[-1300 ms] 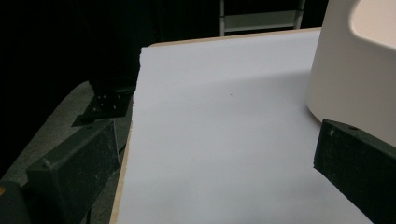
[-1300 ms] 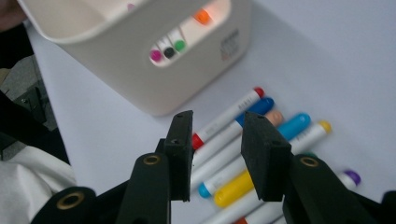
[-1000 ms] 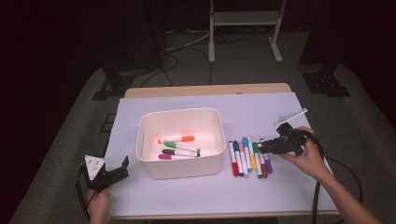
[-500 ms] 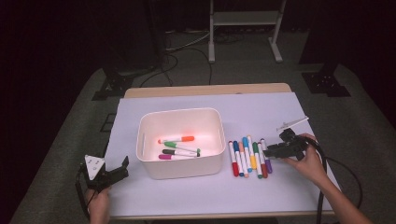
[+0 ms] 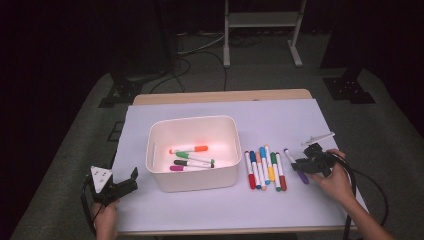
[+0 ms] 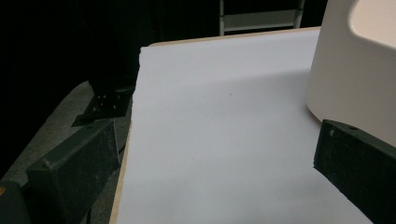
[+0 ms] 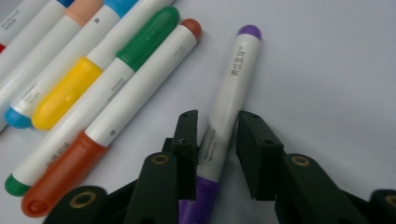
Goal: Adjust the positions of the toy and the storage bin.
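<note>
- High view: the right hand-held gripper (image 5: 303,165) sits low over the desk (image 5: 280,120) at its right side, with the person's right hand (image 5: 336,180) behind it. A purple marker (image 5: 296,166) lies flat on the desk's white sheet, right under the tips of this hand-held gripper.
- Just to the left of the right hand-held gripper lies a row of markers (image 5: 265,170), side by side and touching. Farther to that side stands a white bin (image 5: 192,152) with four markers lying in it: orange-capped, green-capped, black and magenta.
- The left hand-held gripper (image 5: 131,179) rests near the front left corner of the desk, held by the left hand (image 5: 106,220). The white bin is just beyond and to the right of its tips, not touching.
- Left gripper view: the two black jaws of the left hand-held gripper (image 6: 219,163) stand wide apart with nothing but bare white sheet between them. The bin's white wall (image 6: 355,70) rises ahead of the right jaw. The desk's wooden edge runs close beside the left jaw.
- Right gripper view: the right hand-held gripper (image 7: 217,140) has its jaws narrowed around the purple marker (image 7: 231,100), one on each side of the white barrel just above the purple cap. Whether the pads press the barrel cannot be told. The marker lies on the sheet and points away from the hand-held gripper.
- To the left of these jaws, apart from the purple marker, lie a red-capped marker (image 7: 116,126) and a green-capped marker (image 7: 135,51), then yellow, blue and peach ones.
</note>
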The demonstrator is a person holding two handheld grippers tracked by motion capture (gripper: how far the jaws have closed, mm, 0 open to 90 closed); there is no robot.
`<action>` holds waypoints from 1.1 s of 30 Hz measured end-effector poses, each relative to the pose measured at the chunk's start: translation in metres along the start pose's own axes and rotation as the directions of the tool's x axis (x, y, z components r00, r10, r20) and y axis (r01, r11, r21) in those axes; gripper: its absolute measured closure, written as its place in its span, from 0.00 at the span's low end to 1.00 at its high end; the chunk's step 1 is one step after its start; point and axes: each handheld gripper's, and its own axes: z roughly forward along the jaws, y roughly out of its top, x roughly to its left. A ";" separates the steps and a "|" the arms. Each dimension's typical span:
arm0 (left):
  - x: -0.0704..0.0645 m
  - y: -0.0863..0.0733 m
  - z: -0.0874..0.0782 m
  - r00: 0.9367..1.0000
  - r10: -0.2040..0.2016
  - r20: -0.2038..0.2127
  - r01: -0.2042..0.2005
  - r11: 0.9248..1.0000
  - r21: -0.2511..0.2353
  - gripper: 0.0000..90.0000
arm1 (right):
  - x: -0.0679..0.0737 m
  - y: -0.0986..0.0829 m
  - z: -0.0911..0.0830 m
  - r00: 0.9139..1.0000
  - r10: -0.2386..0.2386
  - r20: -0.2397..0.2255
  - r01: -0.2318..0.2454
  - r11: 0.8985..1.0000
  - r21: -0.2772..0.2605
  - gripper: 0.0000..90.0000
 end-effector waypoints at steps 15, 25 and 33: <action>0.000 0.000 0.001 1.000 0.000 -0.002 0.000 1.000 0.006 0.00 | -0.001 0.001 -0.018 0.995 0.035 -0.090 -0.038 0.998 -0.041 0.84; 0.000 0.000 0.001 1.000 -0.002 -0.002 0.002 1.000 0.006 0.00 | 0.034 0.025 -0.052 0.968 -0.073 -0.241 0.050 0.994 -0.100 0.84; 0.000 0.000 0.001 1.000 -0.004 0.002 0.004 1.000 0.003 0.00 | 0.066 0.058 -0.078 0.934 -0.179 -0.308 0.136 0.979 -0.155 0.84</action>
